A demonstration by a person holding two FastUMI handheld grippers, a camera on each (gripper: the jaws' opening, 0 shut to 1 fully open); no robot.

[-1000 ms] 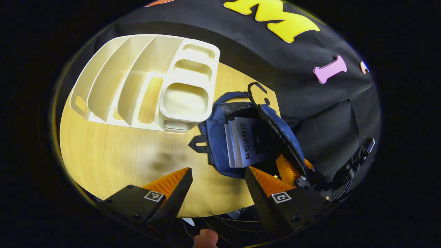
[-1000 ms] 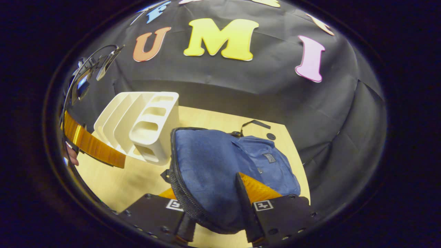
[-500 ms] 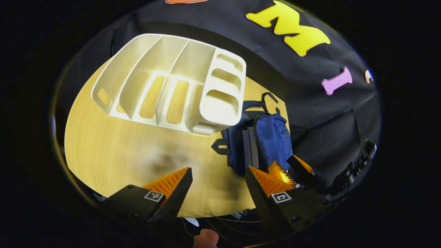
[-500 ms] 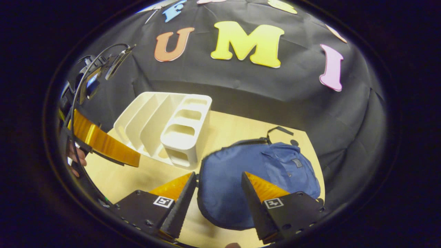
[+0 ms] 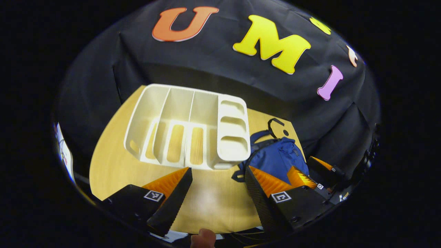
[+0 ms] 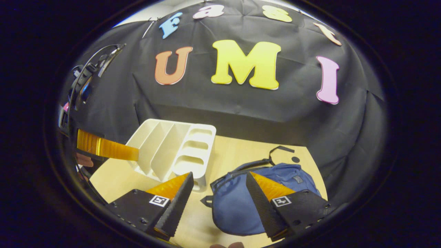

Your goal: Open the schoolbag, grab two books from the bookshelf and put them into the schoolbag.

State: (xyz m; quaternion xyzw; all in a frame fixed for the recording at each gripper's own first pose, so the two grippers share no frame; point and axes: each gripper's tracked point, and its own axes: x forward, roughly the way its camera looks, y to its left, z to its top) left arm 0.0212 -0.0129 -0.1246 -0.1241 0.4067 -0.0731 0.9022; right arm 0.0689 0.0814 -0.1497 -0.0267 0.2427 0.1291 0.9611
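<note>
The blue schoolbag [image 6: 231, 206] lies slumped on the wooden table [image 6: 237, 155], its flap down over the inside, so no book can be seen. The white bookshelf [image 6: 174, 151] stands to its left, and the slots I can see hold nothing. My right gripper [image 6: 219, 175] hovers open above the bag's near edge, touching nothing. My left gripper [image 5: 217, 172] is open over bare table in front of the bookshelf [image 5: 187, 134], with the schoolbag [image 5: 277, 156] behind its right finger. The right gripper [image 5: 311, 172] shows beside the bag there.
The table [image 5: 113, 162] ends at the black cloth wall behind and to the right. A black strap loop [image 6: 280, 151] of the bag lies on the wood behind it. One finger of the left gripper [image 6: 106, 148] reaches in from the left. A thumb [image 5: 204, 237] shows at the bottom edge.
The right gripper opened and let go of the bag's flap, which dropped over the books. Both grippers pulled back and up from the bag.
</note>
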